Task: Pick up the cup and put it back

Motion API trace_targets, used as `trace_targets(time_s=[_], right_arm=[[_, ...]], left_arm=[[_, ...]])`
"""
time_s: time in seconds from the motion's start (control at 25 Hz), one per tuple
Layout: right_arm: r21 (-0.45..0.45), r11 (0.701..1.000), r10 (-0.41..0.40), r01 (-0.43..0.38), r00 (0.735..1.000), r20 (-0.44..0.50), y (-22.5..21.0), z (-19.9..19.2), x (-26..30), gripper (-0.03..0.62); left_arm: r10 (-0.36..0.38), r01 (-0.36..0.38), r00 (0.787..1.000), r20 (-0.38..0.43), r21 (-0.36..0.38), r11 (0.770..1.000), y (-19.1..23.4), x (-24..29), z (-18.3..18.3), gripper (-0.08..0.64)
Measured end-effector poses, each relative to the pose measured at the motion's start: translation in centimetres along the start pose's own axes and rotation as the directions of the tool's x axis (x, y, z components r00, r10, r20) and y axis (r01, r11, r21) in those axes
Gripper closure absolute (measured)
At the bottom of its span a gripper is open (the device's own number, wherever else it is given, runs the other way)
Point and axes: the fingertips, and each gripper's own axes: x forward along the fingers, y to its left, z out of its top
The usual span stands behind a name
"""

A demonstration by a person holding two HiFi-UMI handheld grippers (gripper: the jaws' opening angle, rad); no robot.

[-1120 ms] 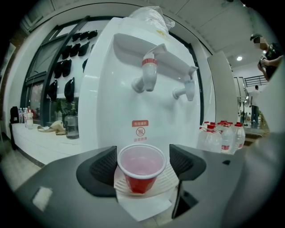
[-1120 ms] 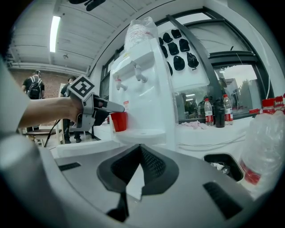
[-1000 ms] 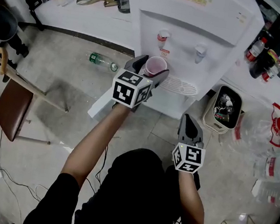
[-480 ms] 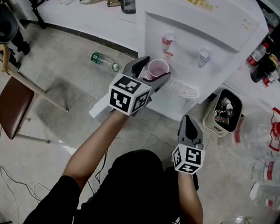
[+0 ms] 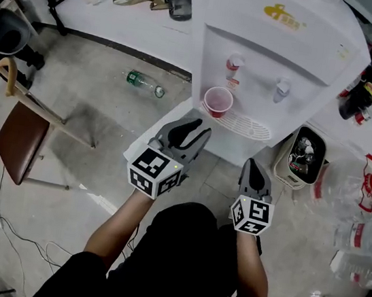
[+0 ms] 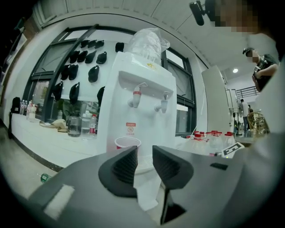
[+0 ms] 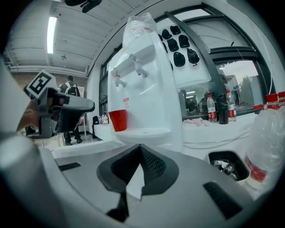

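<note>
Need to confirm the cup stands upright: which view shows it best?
Right gripper view: the cup appears whole, side-on, upright on the drip tray. Head view shows its mouth from above; left gripper view shows only its rim.

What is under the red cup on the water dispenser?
The red cup stands on the white slotted drip tray. The part of the tray directly beneath its base is covered.

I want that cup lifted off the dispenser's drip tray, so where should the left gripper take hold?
Take the cup by its side wall near mid-height, coming level from the front with the left gripper. It stands upright on the drip tray with the tap above its mouth, so a top approach looks blocked. Open the fingers wider first.
</note>
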Motion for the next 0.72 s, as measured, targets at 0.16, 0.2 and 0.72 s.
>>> trace_targets(time_s=[0.16, 0.2, 0.72], right_arm=[[0.026, 1.000, 0.005, -0.005, 1.000, -0.028, 0.4, -0.8, 1.0, 0.598], [0.032, 0.999, 0.005, -0.004, 0.999, -0.038, 0.4, -1.0, 1.1, 0.598], [0.159, 0.987, 0.036, 0.005, 0.967, -0.251, 2.5, 4.2, -3.8, 0.598]], left_arm=[[0.008, -0.009, 0.997, -0.071, -0.020, 1.000, 0.1, -0.3, -3.6, 0.526], [0.009, -0.011, 0.995, -0.095, -0.026, 1.000, 0.1, -0.3, -4.4, 0.535], [0.041, -0.069, 0.961, -0.274, -0.096, 0.993, -4.3, -2.7, 0.0, 0.554]])
